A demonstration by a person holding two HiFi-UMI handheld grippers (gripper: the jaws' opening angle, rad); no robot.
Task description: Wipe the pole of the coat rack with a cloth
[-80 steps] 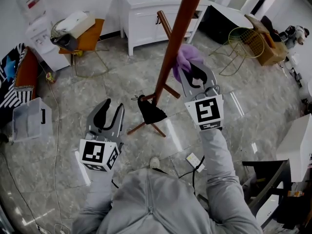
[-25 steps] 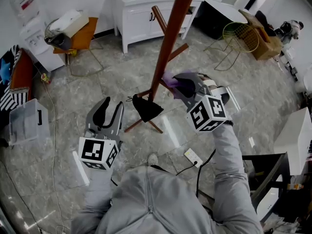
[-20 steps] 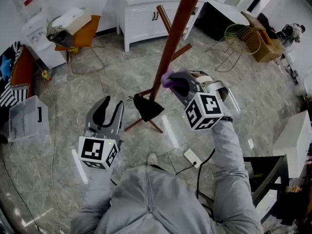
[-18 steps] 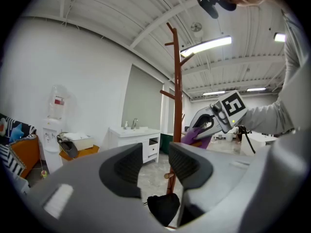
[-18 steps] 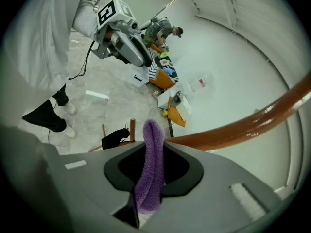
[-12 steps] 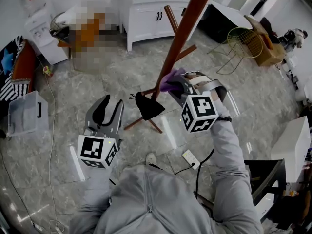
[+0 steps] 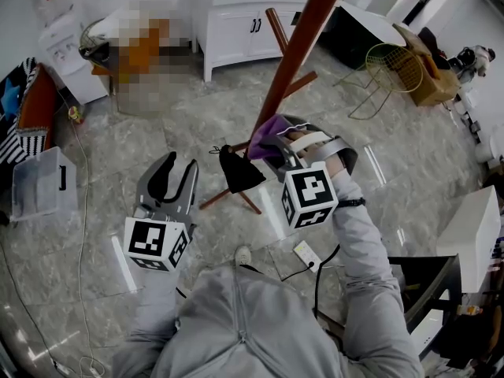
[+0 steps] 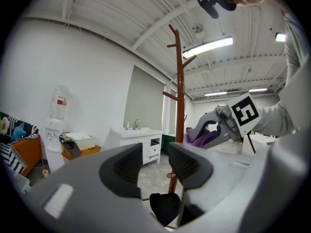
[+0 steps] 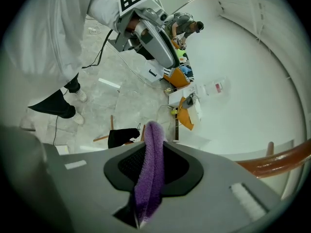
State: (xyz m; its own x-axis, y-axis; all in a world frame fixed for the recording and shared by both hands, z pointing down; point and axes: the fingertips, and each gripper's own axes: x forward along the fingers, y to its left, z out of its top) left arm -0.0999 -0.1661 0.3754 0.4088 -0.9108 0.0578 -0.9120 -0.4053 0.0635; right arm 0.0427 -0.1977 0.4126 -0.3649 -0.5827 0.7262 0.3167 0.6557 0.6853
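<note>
The right gripper (image 7: 272, 142) pinches a purple cloth (image 7: 265, 131) and holds it against the lower part of the coat rack's brown pole (image 7: 293, 53). The left gripper (image 7: 170, 178) hangs to the left, jaws spread with nothing between them. A black item (image 7: 239, 172) lies by the rack's feet on the glossy grey marble floor (image 7: 197, 116). Beyond stand a white cabinet (image 7: 236, 18), a water dispenser (image 7: 61, 38) and a wire basket (image 7: 391, 63).
</note>
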